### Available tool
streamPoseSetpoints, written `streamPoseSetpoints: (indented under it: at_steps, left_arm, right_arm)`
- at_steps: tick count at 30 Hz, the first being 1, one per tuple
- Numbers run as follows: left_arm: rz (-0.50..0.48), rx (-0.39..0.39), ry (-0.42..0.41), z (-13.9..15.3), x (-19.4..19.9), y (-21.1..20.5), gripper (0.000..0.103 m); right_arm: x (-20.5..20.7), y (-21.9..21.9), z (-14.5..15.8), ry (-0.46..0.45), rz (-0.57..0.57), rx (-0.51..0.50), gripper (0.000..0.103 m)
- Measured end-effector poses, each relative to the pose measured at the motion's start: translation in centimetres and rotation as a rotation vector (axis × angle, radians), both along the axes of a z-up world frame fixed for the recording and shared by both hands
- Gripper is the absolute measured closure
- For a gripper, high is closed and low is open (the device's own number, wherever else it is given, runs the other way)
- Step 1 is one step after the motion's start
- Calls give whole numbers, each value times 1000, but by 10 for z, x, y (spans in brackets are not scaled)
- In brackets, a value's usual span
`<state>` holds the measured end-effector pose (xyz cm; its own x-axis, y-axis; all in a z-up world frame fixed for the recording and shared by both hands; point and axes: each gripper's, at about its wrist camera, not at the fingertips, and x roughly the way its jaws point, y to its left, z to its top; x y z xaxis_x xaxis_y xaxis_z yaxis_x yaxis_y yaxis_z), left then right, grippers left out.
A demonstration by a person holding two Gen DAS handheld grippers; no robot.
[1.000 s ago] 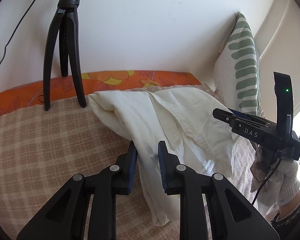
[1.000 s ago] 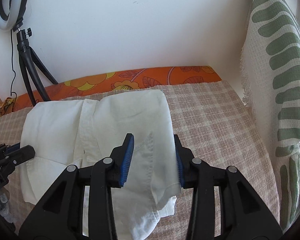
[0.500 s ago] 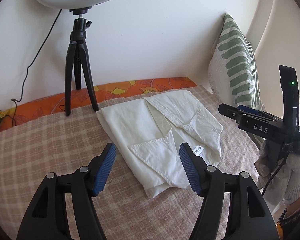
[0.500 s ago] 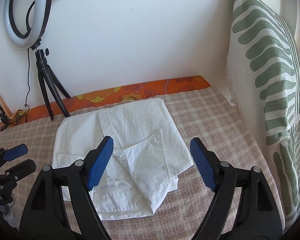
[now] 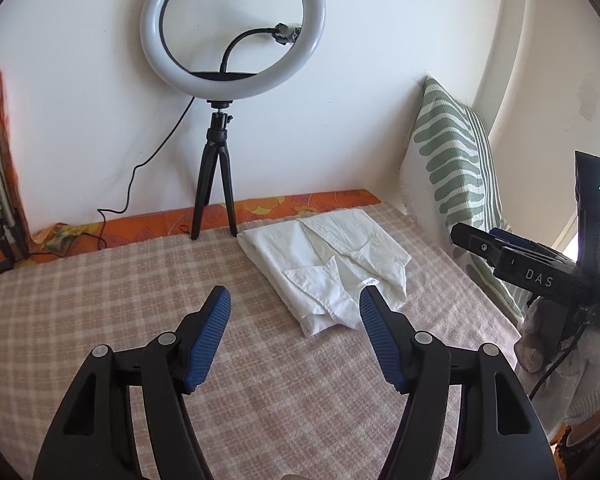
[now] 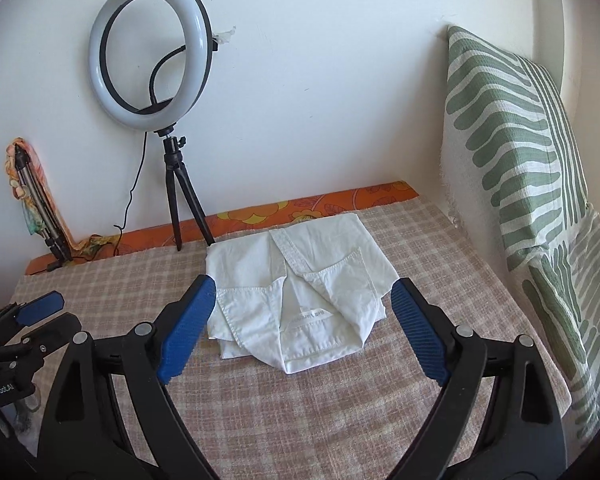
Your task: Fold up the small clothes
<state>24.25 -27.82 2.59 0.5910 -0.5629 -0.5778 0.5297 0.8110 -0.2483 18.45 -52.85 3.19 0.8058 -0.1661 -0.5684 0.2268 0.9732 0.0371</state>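
Note:
A small white shirt (image 5: 332,264) lies folded into a compact rectangle on the checked blanket, near the wall; it also shows in the right wrist view (image 6: 300,292), collar and label facing me. My left gripper (image 5: 294,300) is open and empty, held back from the shirt's near left corner. My right gripper (image 6: 302,288) is open and empty, its blue pads (image 6: 416,330) either side of the shirt in the picture, above and nearer than the cloth. The right gripper also shows at the right of the left wrist view (image 5: 524,264).
A ring light on a black tripod (image 5: 216,184) stands just behind the shirt by the wall. A green-patterned pillow (image 6: 532,184) leans at the right. A folded tripod (image 6: 40,208) leans at the far left. The checked blanket (image 6: 300,408) covers an orange floral sheet (image 6: 340,200).
Both grippers let go of the shirt, opened wide and pulled back and up. The shirt now lies flat and folded on the blanket.

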Motion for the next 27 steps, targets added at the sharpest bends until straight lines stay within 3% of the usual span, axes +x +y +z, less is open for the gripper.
streamPoseSetpoints:
  at_steps: [2,7,18,21,22,23,27]
  left_arm:
    - [6,-15,-28,7,-15,13,25]
    - [-4,-24,-84,14,-51,39,22]
    - [4,36,-102,-1,-101,73,20]
    - [10,46,-128,-2,-108,77,13]
    - [15,55,-134,-3,-110,78,3]
    - [29,62,-139,-4,-111,79,0]
    - [48,80,-132,-12,-110,82,0]
  right_arm:
    - [-12,14,3,-5,10,-24,11]
    - [-54,43,8,-59,1,-39,0]
    - [-106,78,-12,-67,-36,-72,0]
    - [-112,82,-17,-70,-40,-68,0]
    - [-113,83,-19,-73,-42,-70,0]
    - [-114,84,-20,-79,-45,-71,0]
    - [-115,86,-23,-93,-45,-67,0]
